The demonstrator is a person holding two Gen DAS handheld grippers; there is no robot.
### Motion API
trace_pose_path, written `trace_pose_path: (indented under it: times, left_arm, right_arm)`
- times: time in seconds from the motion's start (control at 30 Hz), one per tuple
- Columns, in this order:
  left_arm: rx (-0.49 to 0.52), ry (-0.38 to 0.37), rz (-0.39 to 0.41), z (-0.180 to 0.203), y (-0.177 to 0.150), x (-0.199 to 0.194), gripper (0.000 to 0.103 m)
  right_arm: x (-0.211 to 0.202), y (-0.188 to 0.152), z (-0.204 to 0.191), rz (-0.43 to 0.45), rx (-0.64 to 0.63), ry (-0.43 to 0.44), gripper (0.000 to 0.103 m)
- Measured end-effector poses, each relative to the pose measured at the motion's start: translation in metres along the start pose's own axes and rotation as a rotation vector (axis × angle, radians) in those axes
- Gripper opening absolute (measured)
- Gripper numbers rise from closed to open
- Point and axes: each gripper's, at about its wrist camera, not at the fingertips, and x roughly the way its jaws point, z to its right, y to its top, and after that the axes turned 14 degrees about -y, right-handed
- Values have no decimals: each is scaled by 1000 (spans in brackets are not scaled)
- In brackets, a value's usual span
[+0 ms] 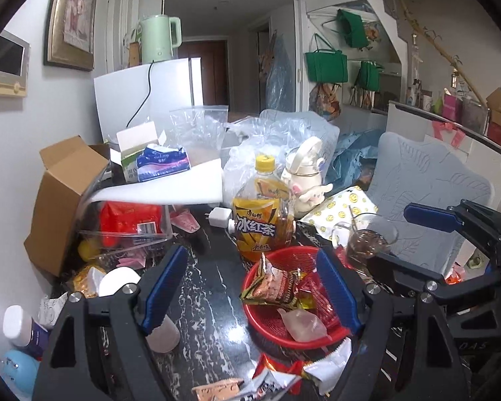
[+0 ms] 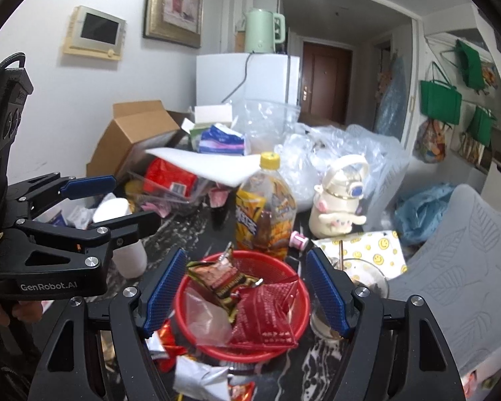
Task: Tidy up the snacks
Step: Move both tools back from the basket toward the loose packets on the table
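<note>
The red basket [image 2: 243, 304] sits on the dark desk [image 1: 197, 300] just before the tea bottle [image 2: 265, 207], holding snack packets [image 2: 264, 314]. Both the left gripper [image 1: 252, 297] and right gripper [image 2: 243, 295] hover with fingers spread, pinching nothing

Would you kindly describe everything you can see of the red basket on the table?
The red basket is a round, shallow bowl of perforated plastic, standing upright on the dark marbled table in front of the iced tea bottle. It holds several snack packets: brown, dark red and clear. More wrappers lie beside its near rim.
</note>
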Motion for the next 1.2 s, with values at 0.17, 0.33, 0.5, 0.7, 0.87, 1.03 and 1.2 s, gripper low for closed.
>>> trace_pose_path:
  times: [0.17, 0.33, 0.5, 0.7, 0.87, 1.03, 1.2]
  left_arm:
    - [11, 4, 14, 7, -5, -23, 79]
    - [5, 4, 14, 12, -15, -43, 79]
    - [0, 12, 9, 15, -27, -58, 79]
    - [-13, 6, -5, 17, -46, -71, 79]
    - [-32, -3, -29, 19, -63, -77, 79]
    - [-52, -2, -52, 18, -80, -80, 79]
    - [-58, -1, -83, 18, -98, -79, 79]
  right_arm:
    - [-24, -1, -6, 23, 7, 16, 75]
    - [-45, -7, -14, 26, 9, 18, 75]
    - [-59, -16, -21, 15, 17, 25, 75]
    - [-72, -30, -31, 2, 16, 33, 75]
    - [-80, -46, -41, -12, 14, 41, 75]
    - [-84, -63, -49, -38, 14, 47, 75]
    - [-81, -82, -55, -77, 13, 41, 75]
